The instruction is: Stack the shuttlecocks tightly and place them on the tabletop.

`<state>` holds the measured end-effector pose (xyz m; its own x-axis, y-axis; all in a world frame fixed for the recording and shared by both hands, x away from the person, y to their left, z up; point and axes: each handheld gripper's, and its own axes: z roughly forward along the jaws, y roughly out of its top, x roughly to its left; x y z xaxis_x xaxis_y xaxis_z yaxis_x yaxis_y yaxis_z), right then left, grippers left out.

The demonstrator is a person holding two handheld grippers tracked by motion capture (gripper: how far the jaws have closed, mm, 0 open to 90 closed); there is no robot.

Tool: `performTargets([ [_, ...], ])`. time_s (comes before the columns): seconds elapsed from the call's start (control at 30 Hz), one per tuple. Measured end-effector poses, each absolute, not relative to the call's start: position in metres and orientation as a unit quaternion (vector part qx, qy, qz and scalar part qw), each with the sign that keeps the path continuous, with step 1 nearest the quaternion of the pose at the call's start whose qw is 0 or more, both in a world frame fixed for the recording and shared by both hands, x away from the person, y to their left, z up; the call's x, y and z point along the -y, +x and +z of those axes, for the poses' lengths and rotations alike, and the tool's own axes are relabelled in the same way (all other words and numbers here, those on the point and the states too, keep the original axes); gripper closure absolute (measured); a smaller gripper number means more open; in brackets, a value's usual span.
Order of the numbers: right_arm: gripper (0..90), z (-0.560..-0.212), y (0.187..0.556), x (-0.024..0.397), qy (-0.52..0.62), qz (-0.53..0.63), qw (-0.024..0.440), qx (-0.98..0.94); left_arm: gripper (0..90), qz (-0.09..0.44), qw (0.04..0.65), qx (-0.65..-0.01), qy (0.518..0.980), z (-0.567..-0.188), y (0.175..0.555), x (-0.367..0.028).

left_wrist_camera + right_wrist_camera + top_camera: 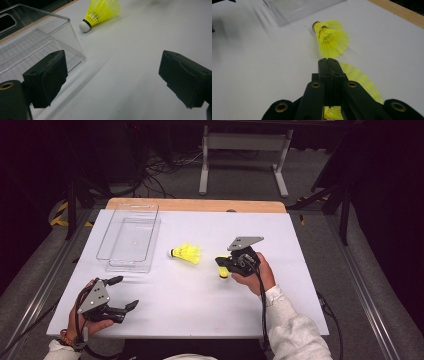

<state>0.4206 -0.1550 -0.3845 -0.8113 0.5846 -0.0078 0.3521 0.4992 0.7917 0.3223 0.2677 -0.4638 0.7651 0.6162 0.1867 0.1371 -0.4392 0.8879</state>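
High view: a white counter (190,305) carries a clear plastic bin (131,236) at the far left and two yellow shuttlecocks near the middle.
Right tongs (223,268): pressed together on the skirt of the held shuttlecock (221,271), near the counter's middle right. In the right gripper view the yellow mesh (364,82) bulges out beside and under the shut tips, so the thin netting looks pinched flat; that is likely why the tips meet almost fully.
Held shuttlecock: at the right tongs, just over or on the counter; I cannot tell which.
Loose shuttlecock (187,253): lies on its side between the bin and the right tongs, cork end toward the bin, apart from both.
Left tongs (126,293): jaws wide apart, nothing between them, parked low at the near left corner, pointing past the bin's corner toward the loose shuttlecock; probably waiting its turn.
Bin: empty, open side up, a likely place for the shuttlecocks.
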Motion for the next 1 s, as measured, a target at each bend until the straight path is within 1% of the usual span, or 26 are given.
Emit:
performTargets([
  [0.17,90.0,-0.394,0.422,0.153,0.293,0.437,0.154,-0.836,9.4,0.253,0.474,-0.232,0.811,-0.464,0.321,-0.266],
  [0.33,90.0,-0.405,0.418,0.157,0.306,0.449,0.157,-0.824,9.6,0.259,0.474,-0.235,0.808,-0.463,0.321,-0.266],
  [0.43,90.0,-0.414,0.409,0.163,0.311,0.456,0.166,-0.817,10.0,0.264,0.476,-0.239,0.804,-0.463,0.321,-0.266],
  [0.5,89.9,-0.415,0.405,0.167,0.307,0.46,0.168,-0.816,10.0,0.264,0.475,-0.238,0.805,-0.463,0.321,-0.266],
  [0.7,85.6,-0.417,0.391,0.176,0.299,0.447,0.187,-0.822,10.0,0.264,0.472,-0.237,0.807,-0.464,0.321,-0.265],
  [0.83,79.1,-0.421,0.384,0.191,0.312,0.436,0.183,-0.824,9.9,0.262,0.471,-0.235,0.809,-0.464,0.321,-0.265],
  [1.0,76.8,-0.426,0.38,0.203,0.321,0.423,0.175,-0.829,9.9,0.262,0.47,-0.235,0.81,-0.464,0.321,-0.265],
])
